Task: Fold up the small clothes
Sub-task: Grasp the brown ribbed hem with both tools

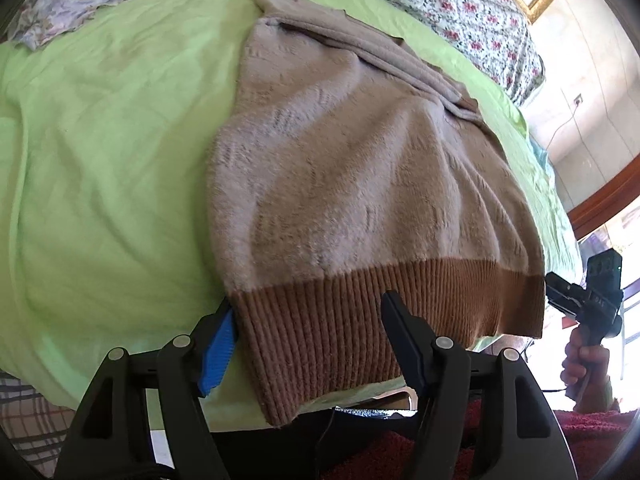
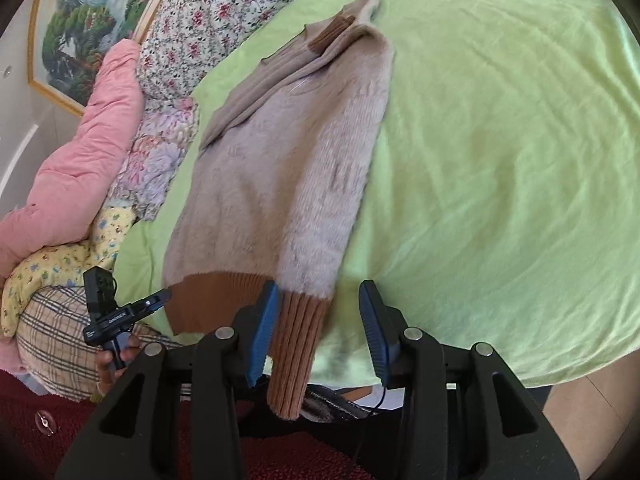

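Observation:
A beige fuzzy sweater (image 1: 352,168) with a brown ribbed hem (image 1: 360,320) lies on a green sheet (image 1: 108,140), its hem at the near bed edge. My left gripper (image 1: 308,340) is open, its jaws on either side of the hem's left corner. In the right wrist view the sweater (image 2: 280,168) has one sleeve folded lengthwise over the body, with a brown ribbed cuff (image 2: 296,352) hanging over the edge. My right gripper (image 2: 320,328) is open around that cuff. Each gripper shows in the other's view, the right one (image 1: 576,300) and the left one (image 2: 132,312).
Floral bedding (image 2: 208,12) and a pink quilt (image 2: 80,152) lie along the far side. A plaid pillow (image 2: 52,340) sits at the left. A framed picture (image 2: 80,20) hangs on the wall. The green sheet (image 2: 500,160) stretches to the right.

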Demonstrator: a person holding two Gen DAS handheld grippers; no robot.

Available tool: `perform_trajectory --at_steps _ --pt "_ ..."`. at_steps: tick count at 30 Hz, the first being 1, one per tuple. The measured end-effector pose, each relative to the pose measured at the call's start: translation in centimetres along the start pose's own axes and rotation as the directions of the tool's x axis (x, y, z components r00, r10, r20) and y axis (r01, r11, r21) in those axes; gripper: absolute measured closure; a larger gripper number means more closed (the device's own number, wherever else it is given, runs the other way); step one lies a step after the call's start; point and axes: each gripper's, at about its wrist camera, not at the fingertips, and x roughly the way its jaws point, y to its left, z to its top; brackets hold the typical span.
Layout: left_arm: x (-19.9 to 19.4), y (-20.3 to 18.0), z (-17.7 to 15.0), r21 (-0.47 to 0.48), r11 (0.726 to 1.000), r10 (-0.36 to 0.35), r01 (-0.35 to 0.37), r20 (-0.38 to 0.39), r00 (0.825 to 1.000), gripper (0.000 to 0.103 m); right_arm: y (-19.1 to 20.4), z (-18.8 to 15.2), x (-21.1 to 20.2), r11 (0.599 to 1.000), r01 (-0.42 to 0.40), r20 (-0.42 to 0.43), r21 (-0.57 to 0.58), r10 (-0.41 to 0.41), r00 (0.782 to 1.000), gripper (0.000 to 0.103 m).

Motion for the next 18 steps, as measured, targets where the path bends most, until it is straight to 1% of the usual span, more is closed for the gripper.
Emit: perform_trajectory --at_steps 2,3,4,5,6,7,9,13,15,18 --pt "0.1 -0.1 0.2 0.003 1.000 0.003 -0.003 -0.004 1.000 0.034 0.2 -0.1 0.6 1.000 -0.025 -0.006 0.008 0.025 1.000 0.060" --pt "0.1 -0.2 0.2 0.008 1.000 0.007 -0.007 -0.002 1.000 0.036 0.4 -0.1 1.1 0.999 -0.041 -0.018 0.006 0.041 0.999 0.060" --pt "0.2 -0.4 0.3 0.018 1.000 0.015 -0.015 0.003 1.000 0.051 0.7 -0.1 1.5 0.999 -0.047 -0.033 -0.002 0.046 0.998 0.063" --pt "0.2 -0.5 0.3 0.032 0.999 0.026 -0.026 0.004 1.000 0.063 1.0 -0.3 1.9 0.999 -0.037 -0.046 -0.017 0.037 0.998 0.068" --pt "0.3 -0.6 0.3 0.050 0.998 0.037 -0.037 -0.002 0.999 0.081 1.4 -0.5 2.3 0.999 -0.015 -0.063 -0.034 0.013 0.998 0.085" --pt "0.2 -0.4 0.4 0.058 0.998 0.033 -0.033 -0.007 0.999 0.086 1.4 -0.6 2.3 0.999 -0.013 -0.065 -0.032 0.011 0.998 0.086" --pt "-0.5 -0.2 0.4 0.055 0.998 0.011 -0.011 0.004 1.000 0.090 0.8 -0.7 1.2 1.000 -0.024 -0.042 -0.008 0.024 0.999 0.088" --pt "-2.1 0.1 0.2 0.094 0.995 -0.023 0.019 0.038 0.999 0.093 -0.7 -0.6 -2.6 1.000 -0.027 0.019 0.004 0.027 0.999 0.090" --pt "-1.7 0.6 0.0 0.093 0.995 -0.025 0.023 0.022 0.999 0.093 -1.4 -0.6 -3.5 1.000 -0.029 0.030 0.008 0.029 0.999 0.090" --pt "-0.7 1.6 -0.2 0.063 0.998 -0.019 0.021 -0.028 0.999 0.092 -1.6 -0.4 -2.8 0.999 -0.044 0.010 0.005 0.044 0.999 0.090"
